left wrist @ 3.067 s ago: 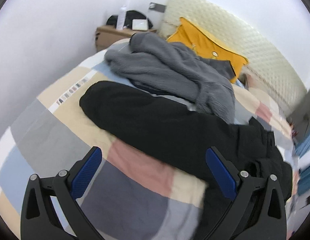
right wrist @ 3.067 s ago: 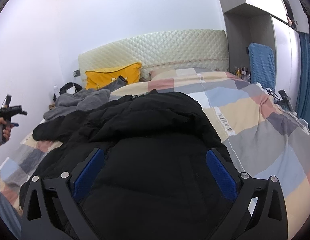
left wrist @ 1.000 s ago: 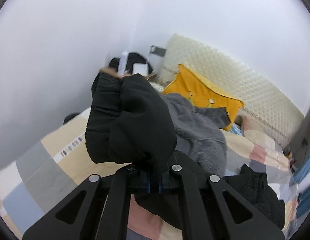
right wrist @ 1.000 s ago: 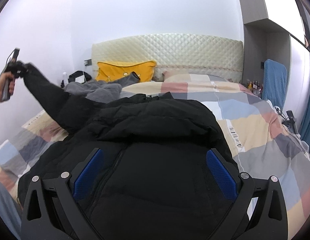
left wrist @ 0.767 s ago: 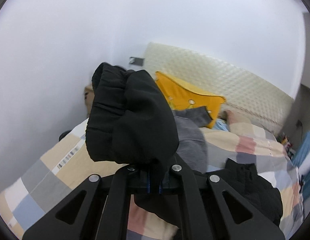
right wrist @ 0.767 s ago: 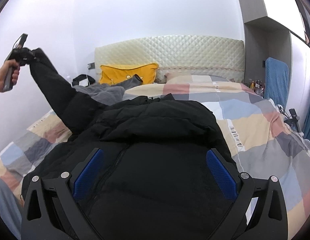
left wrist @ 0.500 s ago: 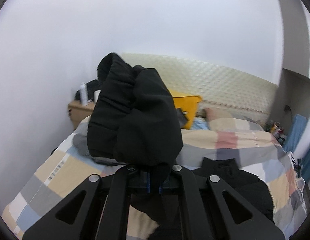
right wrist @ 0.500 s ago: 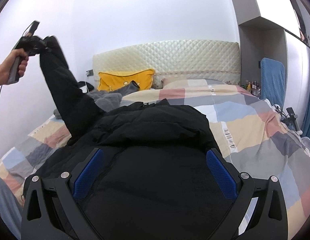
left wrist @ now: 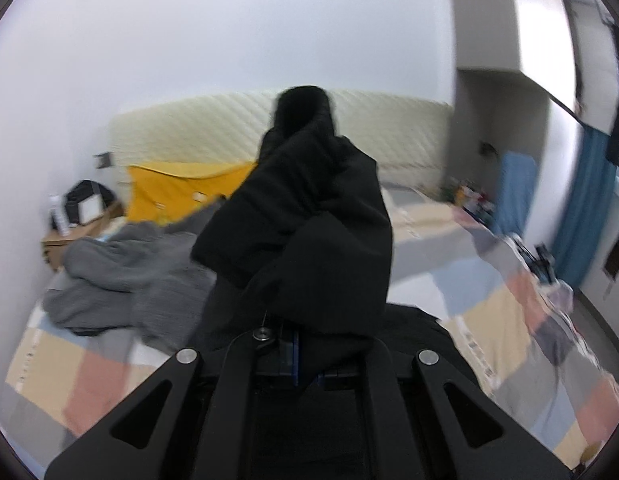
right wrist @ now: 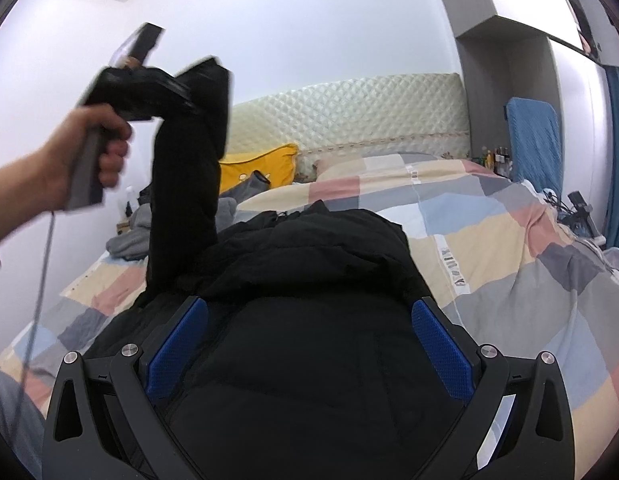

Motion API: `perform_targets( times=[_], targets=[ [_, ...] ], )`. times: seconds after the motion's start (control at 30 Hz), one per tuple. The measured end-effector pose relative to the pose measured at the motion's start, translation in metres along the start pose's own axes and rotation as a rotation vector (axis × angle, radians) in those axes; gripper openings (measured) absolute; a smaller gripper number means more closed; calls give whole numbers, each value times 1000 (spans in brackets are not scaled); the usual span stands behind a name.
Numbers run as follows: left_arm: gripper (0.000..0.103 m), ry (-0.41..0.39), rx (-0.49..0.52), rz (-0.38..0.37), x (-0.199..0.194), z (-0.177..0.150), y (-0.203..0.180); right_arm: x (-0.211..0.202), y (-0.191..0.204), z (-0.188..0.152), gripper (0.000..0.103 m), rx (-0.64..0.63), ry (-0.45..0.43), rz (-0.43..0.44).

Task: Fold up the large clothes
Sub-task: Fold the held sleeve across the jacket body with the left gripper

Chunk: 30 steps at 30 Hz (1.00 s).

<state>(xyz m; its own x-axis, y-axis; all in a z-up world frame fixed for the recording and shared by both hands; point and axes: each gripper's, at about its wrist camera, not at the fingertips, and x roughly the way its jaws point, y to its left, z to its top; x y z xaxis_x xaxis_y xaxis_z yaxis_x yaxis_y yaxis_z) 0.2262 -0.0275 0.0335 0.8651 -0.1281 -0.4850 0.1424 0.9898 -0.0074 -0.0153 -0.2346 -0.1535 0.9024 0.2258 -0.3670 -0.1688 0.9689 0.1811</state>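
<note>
Jacket (right wrist: 309,320) was sprawled on the bed (right wrist: 509,264) right under and ahead of my right gripper (right wrist: 307,340), whose jaws were wide apart and holding nothing. My left gripper (left wrist: 293,354) was clamped on the sleeve (right wrist: 185,200), cuff up high, so its long axis ran down from the left tool to the body. Guessing that sleeve should swing rightward across the chest; no containers around.

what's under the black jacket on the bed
The black jacket lies on a patchwork quilt, which shows around its edges. Anything under the body is covered. Its sleeve is lifted clear by the left gripper, with a grey garment behind it.
</note>
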Motion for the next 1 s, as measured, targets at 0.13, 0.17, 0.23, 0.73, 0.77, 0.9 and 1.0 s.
perform_targets(
  times=[0.13,0.17,0.23,0.73,0.77,0.9,1.0],
  targets=[
    [5,47,30,-51,34,-24,-46,1,-10,0,103,28,-14,-22],
    [5,59,24,-59,40,-28,-52,1,-13,0,103,37,-15,-26],
    [5,80,2,-76,57,-36,-63,2,-20,0,103,62,-21,-28],
    [5,291,-78,-188,174,-121,-118,19,-43,-6,103,135,-6,-13],
    [5,287,-94,-195,174,-122,-115,22,-43,-7,103,134,0,-15],
    [5,283,-135,-236,175,-120,-106,29,-45,-10,103,141,25,-26],
    [5,281,-159,-271,166,-117,-99,26,-45,-10,103,140,10,-39]
  ],
)
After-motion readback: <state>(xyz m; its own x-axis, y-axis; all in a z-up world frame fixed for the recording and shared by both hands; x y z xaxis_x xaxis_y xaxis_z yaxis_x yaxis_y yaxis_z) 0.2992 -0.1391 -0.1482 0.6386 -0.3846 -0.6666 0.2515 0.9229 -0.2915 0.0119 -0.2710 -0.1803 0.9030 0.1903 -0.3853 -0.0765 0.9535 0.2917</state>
